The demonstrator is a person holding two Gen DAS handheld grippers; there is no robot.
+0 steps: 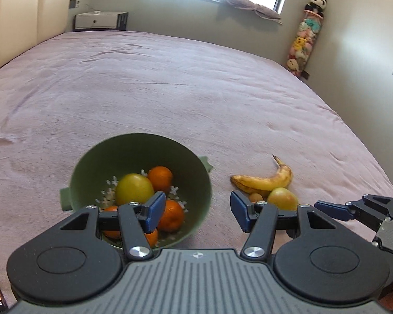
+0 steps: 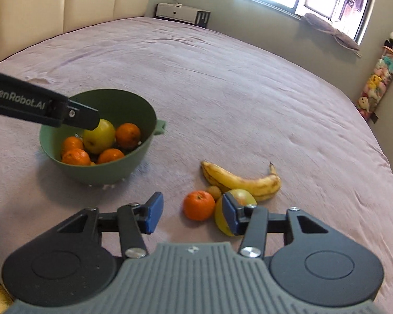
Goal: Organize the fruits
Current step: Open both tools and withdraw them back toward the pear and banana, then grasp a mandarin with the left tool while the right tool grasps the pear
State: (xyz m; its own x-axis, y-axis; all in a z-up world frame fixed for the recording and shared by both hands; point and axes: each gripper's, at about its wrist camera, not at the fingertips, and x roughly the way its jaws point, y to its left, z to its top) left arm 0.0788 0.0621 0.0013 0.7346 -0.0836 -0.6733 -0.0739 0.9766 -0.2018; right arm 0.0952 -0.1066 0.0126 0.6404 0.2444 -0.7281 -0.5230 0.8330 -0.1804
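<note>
Green bowl (image 2: 133,167) left of frame on the bed (image 2: 222,91), already collecting oranges and an apple. Banana (image 2: 243,180), orange (image 2: 199,205), apple (image 2: 238,196) loose lower centre, awaiting pickup. Right gripper (image 2: 191,213) and left gripper (image 1: 197,210): fingers apart, empty.

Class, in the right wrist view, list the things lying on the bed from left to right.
Green bowl → loose orange → apple → banana.
</note>
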